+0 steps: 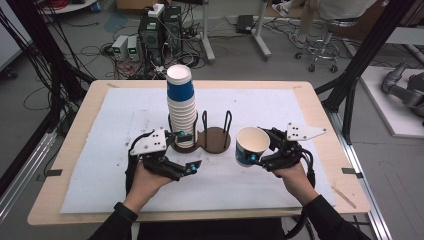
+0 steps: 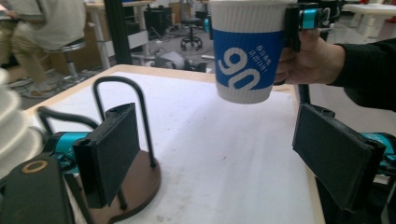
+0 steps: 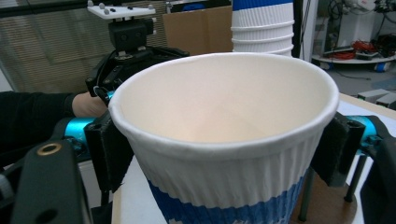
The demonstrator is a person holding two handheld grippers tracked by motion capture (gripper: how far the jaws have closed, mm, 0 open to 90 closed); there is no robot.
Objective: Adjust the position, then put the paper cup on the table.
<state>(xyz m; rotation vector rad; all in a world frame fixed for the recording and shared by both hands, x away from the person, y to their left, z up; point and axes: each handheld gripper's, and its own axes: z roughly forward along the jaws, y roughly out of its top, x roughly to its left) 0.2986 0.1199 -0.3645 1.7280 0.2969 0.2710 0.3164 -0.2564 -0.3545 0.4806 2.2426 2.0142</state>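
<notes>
Cup point(image 1: 251, 145) in my right gripper point(image 1: 260, 157), held above the white mat point(image 1: 300, 115)
My right jaws clamp the blue-and-white paper cup by its ribbed sides, clear of the table and just right of the brown wire holder point(image 1: 215, 139). My left gripper point(image 1: 192, 152) sits with jaws spread, empty, beside the tall cup stack point(image 1: 181, 107) standing in that holder

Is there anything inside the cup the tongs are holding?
Empty. The right tongs grip the cup; its white inside is bare down to the bottom.
</notes>
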